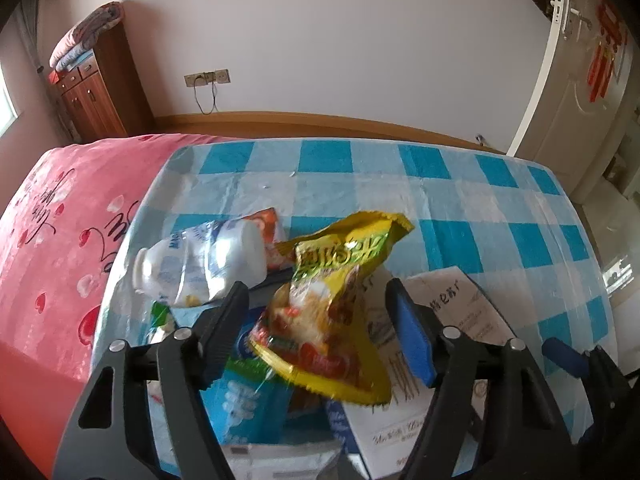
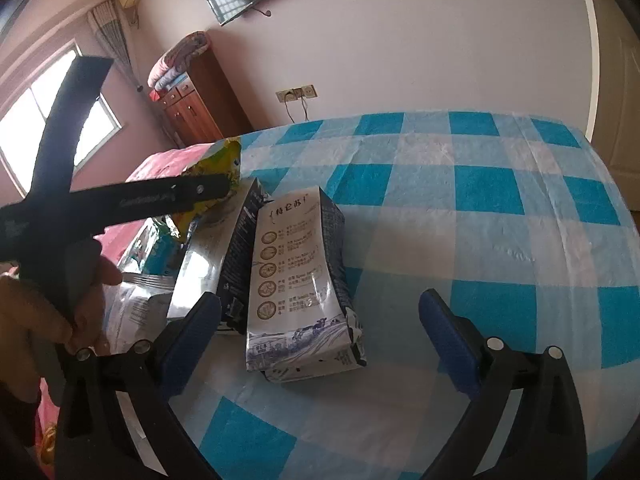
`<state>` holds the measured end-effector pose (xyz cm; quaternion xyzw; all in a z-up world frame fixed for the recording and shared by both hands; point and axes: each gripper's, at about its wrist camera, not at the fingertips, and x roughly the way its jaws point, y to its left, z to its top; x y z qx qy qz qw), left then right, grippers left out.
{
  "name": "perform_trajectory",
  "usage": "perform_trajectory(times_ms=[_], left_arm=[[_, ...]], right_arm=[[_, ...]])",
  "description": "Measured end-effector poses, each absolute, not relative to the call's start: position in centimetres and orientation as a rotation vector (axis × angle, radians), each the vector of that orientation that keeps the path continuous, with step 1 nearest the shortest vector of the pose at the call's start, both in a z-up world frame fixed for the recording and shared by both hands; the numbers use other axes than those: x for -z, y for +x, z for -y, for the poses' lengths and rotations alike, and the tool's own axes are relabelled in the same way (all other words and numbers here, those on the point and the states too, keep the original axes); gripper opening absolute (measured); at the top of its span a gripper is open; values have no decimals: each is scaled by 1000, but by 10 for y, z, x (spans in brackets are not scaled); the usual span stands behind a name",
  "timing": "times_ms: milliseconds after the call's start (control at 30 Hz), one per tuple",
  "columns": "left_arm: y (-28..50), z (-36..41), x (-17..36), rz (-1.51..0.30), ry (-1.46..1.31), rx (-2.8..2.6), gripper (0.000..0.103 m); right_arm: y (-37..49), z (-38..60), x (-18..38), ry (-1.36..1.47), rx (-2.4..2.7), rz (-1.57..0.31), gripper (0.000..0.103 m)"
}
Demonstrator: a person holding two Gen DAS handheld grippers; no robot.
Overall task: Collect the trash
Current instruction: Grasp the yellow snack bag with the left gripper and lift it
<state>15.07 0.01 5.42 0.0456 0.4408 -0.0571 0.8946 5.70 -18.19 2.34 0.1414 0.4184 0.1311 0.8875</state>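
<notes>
Table [image 1: 480,208]: blue-and-white check under a clear, glossy plastic cover; it extends ahead of both sets of fingers.

Milk carton [image 2: 296,280]: flattened, printed card, creased at the base. It lies between your right gripper [image 2: 320,320] fingers, nearer the left one. Those fingers are spread wide and touch nothing.

Yellow snack bag [image 1: 332,304]: crinkly foil film with a serrated seam, puffed and tilted. It sits between your left gripper [image 1: 316,324] fingers, which are spread; I see a gap on both sides, so no pinch yet.

White plastic bottle [image 1: 200,268]: smooth, lying on its side just beyond the left finger.

Judgement: close on the bag's middle, not the slippery seam, and squeeze slowly because film folds and slides. Keep clear of the bottle.
</notes>
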Motion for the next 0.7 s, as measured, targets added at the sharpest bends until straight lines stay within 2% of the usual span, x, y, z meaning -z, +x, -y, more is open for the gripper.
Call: perform_trajectory(times_ms=[33, 200, 367, 433, 467, 700], left_arm=[[152, 1, -54, -913, 93, 121, 61], [156, 2, -49, -911, 84, 107, 49], [153, 1, -48, -896, 80, 97, 44], [151, 2, -49, -890, 82, 94, 41], [150, 1, -50, -887, 76, 94, 39], [140, -1, -52, -882, 61, 106, 34]], right_arm=[[57, 181, -23, 288, -274, -871, 98], [57, 180, -22, 276, -267, -881, 98], [58, 179, -18, 267, -258, -903, 97], [58, 178, -18, 263, -258, -906, 92], [58, 178, -17, 264, -259, -909, 85], [59, 175, -15, 246, -257, -915, 84]])
